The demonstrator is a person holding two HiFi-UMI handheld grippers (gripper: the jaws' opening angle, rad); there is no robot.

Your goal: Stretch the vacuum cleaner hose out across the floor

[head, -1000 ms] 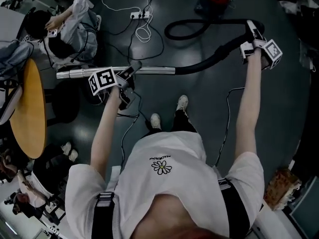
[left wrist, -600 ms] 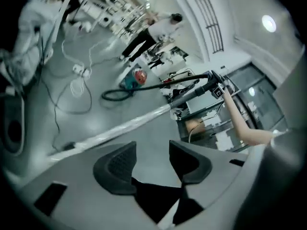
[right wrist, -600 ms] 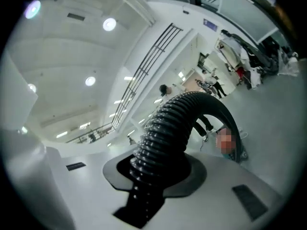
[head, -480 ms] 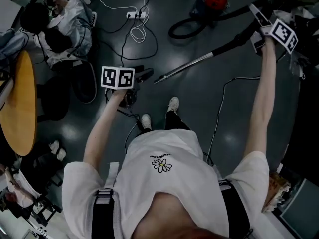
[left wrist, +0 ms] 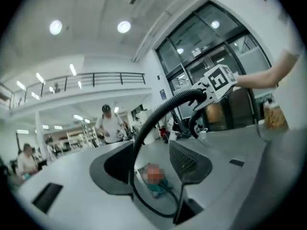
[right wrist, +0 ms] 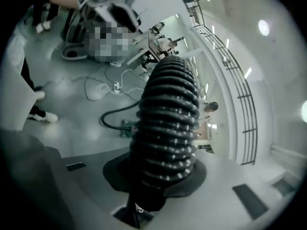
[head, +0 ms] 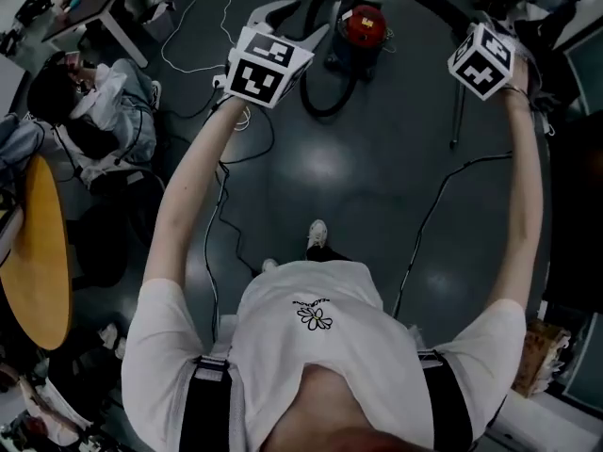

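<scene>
Hose (right wrist: 168,128): black ribbed plastic, slight sheen on the ridges. Floor (head: 320,168): dark, smooth, glossy, throws back the lights. Vacuum body (head: 363,24): red glossy plastic. Left gripper (left wrist: 151,159) claw pads (left wrist: 187,159): dark matt, fine grid texture; casing grey matt. Round bench (head: 42,252): smooth wood. T-shirt (head: 311,347): white matt cloth.

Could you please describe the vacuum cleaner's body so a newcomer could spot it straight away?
Start from the dark floor ahead of the person's white shoes. Farther out sits the vacuum cleaner body, with the black hose leading away from it. Nothing else on that floor is bright red.
</scene>
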